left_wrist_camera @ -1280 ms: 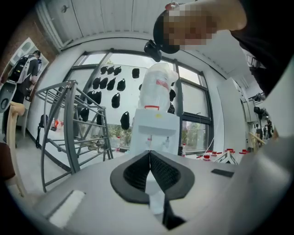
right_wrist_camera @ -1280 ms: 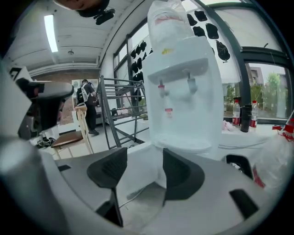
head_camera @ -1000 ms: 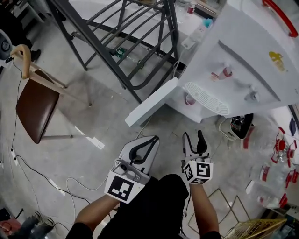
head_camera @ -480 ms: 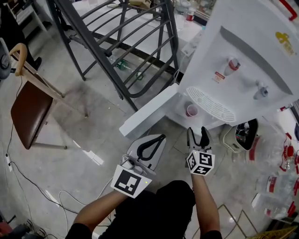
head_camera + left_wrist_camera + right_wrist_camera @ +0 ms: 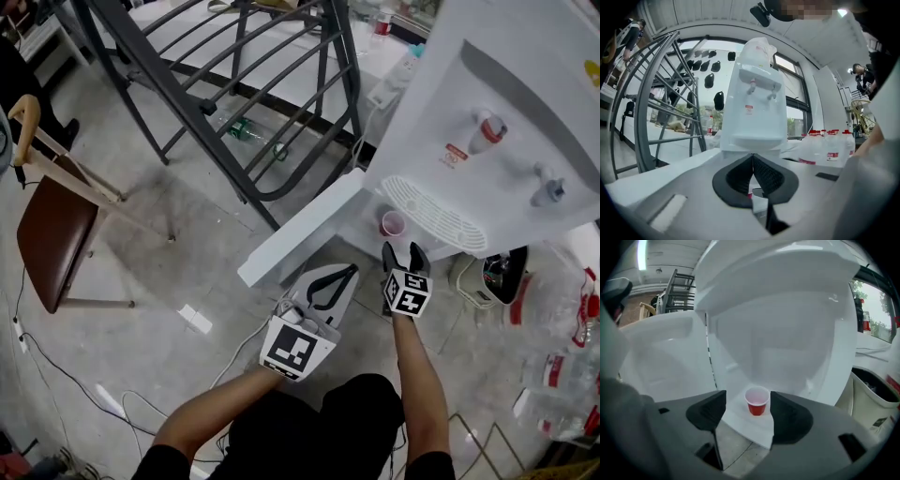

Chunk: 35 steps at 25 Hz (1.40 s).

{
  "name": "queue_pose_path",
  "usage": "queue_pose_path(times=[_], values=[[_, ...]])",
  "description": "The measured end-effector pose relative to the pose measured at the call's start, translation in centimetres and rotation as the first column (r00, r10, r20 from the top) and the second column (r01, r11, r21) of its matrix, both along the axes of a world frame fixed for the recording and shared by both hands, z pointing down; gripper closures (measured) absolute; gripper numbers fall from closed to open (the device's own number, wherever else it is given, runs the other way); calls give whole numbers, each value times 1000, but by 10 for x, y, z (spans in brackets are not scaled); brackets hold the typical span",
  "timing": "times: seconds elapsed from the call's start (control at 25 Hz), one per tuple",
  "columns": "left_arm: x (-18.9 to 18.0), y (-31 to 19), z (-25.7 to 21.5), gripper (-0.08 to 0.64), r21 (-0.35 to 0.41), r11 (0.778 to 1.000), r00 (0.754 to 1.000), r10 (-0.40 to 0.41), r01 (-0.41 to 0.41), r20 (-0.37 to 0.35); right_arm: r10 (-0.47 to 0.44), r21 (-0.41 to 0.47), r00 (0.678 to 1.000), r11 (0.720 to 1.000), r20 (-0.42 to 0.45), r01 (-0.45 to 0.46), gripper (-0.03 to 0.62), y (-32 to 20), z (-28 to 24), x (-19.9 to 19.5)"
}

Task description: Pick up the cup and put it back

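Black jaws on the right gripper [image 5: 404, 251] are opening wide and hold nothing. The red cup [image 5: 757, 401] sits framed between them but farther ahead, untouched, upright on the white ledge in the water dispenser's [image 5: 487, 122] lower recess. The left gripper [image 5: 753, 158] is closed tip to tip, empty. That cup looks light and crushable, so grip it gently at mid-wall. Since a second ago, both grippers have pushed closer to the dispenser.

We are seeing the cup [image 5: 757, 401] showing as thin red plastic, glossy outside and pale within. The water dispenser [image 5: 506, 103] is gleaming in smooth white plastic. The frame [image 5: 202, 108] is reading as dark painted metal, the chair seat [image 5: 52, 234] as brown, softly shiny leatherette. The floor [image 5: 169, 281] is shining faintly as smooth grey concrete. The left hand-held gripper [image 5: 752, 157] is wearing matt black ribbed pads [image 5: 766, 176].
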<state>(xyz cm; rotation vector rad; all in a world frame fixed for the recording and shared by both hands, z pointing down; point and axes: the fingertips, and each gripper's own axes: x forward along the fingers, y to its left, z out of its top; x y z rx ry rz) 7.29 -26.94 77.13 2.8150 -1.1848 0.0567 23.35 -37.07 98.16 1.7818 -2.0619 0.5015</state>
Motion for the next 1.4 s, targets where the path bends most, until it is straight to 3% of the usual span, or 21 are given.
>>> queue_pose_path(times=[0.28, 0.6, 1.4], values=[[6, -20, 30, 554, -60, 998, 1000, -7, 7, -5, 23, -102, 999, 995, 30, -19, 279, -31, 45, 12], [10, -42, 45, 552, -87, 996, 1000, -11, 10, -7, 55, -155, 998, 987, 15, -52, 259, -59, 67, 13], [1, -56, 45, 554, -111, 994, 999, -25, 21, -34, 33, -171, 999, 984, -42, -40, 264, -77, 74, 7]])
